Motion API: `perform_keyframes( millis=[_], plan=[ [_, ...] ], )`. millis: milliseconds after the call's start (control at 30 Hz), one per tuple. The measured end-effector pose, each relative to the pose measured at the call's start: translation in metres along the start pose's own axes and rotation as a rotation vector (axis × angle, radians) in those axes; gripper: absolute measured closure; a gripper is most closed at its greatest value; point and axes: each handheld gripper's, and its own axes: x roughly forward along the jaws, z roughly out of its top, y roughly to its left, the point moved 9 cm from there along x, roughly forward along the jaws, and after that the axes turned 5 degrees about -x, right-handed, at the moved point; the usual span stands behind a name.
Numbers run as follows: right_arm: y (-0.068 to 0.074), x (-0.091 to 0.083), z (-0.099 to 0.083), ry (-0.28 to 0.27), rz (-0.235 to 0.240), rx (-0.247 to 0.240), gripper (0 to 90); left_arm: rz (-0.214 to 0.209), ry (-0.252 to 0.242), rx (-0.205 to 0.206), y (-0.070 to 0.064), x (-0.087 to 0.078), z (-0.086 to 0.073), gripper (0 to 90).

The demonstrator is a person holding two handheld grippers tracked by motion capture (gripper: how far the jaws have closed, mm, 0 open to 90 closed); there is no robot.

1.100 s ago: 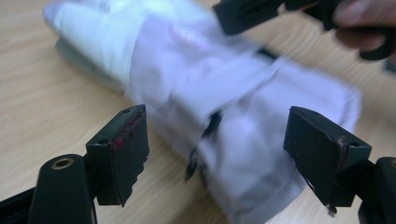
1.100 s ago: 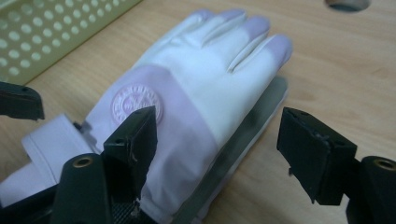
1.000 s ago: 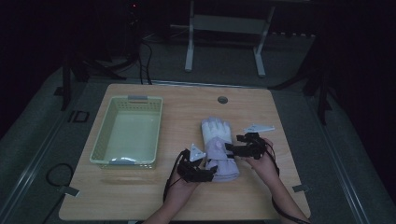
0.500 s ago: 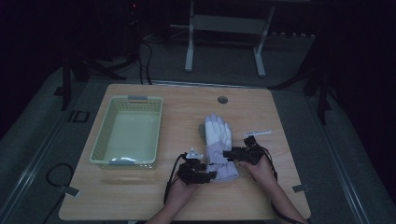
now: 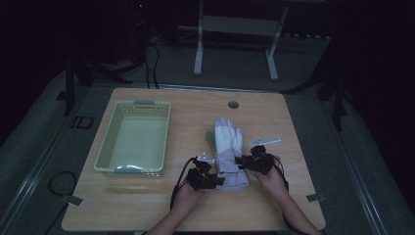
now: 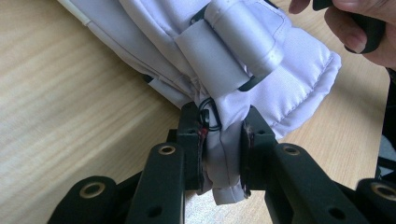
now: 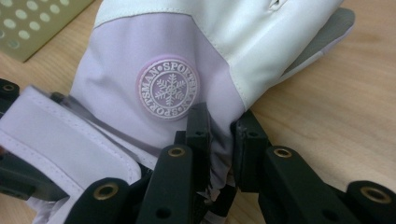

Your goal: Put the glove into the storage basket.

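— Wood, pale and grained: that is the table (image 5: 147,205), one square top with a single round grommet hole (image 5: 233,105) near its far edge. What is around it?

— Dark room. Grey floor on every side, a white metal frame (image 5: 235,39) standing beyond the table, cables trailing at the far left.

— Count what lies on the top.

— One green slotted basket (image 5: 133,137) on the left half. One glove (image 5: 229,147), white at the fingers and lilac at the cuff, lying flat right of centre with its fingers pointing away from the person. One round snowflake badge (image 7: 168,87) on the lilac part. One small white strip (image 5: 265,141) just right of the glove's fingers.

— And the grippers?

— Two, one in each hand. The left gripper (image 6: 223,140) is clamped on a fold of the cuff at the near left corner, fabric bunched between its jaws. The right gripper (image 7: 219,135) is pinched on the lilac edge of the glove's right side, just below the badge.

— Is the glove in the basket?

— No, it rests on the wood, well apart from it.
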Motion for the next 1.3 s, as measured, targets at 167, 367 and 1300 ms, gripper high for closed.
perform_keyframes(
  millis=[167, 367, 1300],
  plan=[
    [0.007, -0.008, 0.015, -0.011, -0.040, -0.039, 79.1, 0.001, 0.009, 0.043, -0.005, -0.016, 0.011, 74.7],
    [0.014, -0.015, 0.028, -0.020, -0.048, -0.064, 79.1, 0.008, 0.022, 0.082, -0.007, -0.030, 0.019, 75.0],
    [0.065, -0.004, 0.137, -0.103, -0.071, -0.118, 79.3, 0.118, 0.010, 0.146, 0.036, -0.134, 0.060, 75.1]
  ],
)
